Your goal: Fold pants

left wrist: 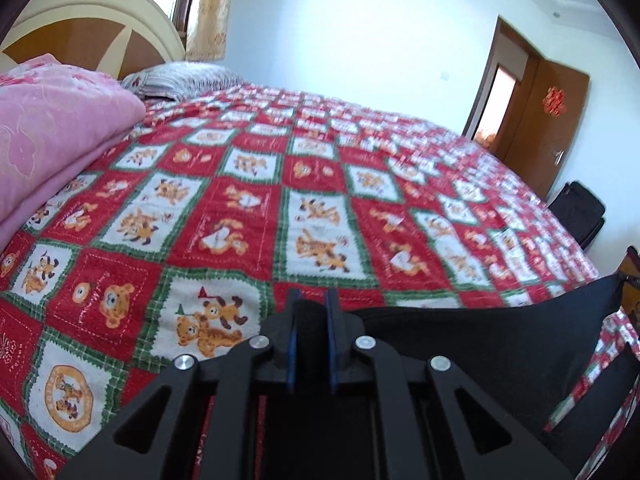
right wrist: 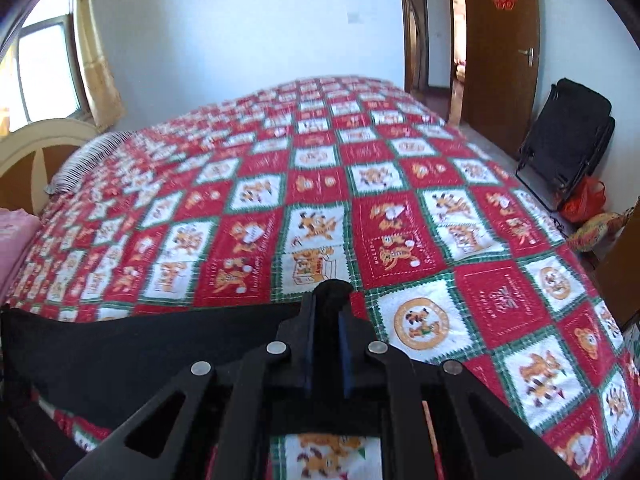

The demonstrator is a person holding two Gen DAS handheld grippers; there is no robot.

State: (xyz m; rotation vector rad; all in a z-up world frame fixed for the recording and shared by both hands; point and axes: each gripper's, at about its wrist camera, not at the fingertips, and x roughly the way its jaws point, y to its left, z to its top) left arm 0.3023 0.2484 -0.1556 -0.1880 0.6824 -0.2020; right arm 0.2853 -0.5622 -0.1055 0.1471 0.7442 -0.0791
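Observation:
Black pants (left wrist: 480, 344) hang stretched between my two grippers above the near edge of the bed. My left gripper (left wrist: 311, 300) is shut on one end of the pants, with black cloth bunched between its blue pads. The cloth runs off to the right in that view. My right gripper (right wrist: 331, 294) is shut on the other end, and the pants (right wrist: 140, 352) run off to the left from it. The lower part of the pants is hidden below both grippers.
The bed has a red, white and green bear-print quilt (left wrist: 312, 200). A folded pink blanket (left wrist: 52, 140) and a striped pillow (left wrist: 180, 78) lie near the headboard (left wrist: 80, 32). A black folding chair (right wrist: 568, 140) and a red bag (right wrist: 582, 200) stand by the open door (right wrist: 500, 52).

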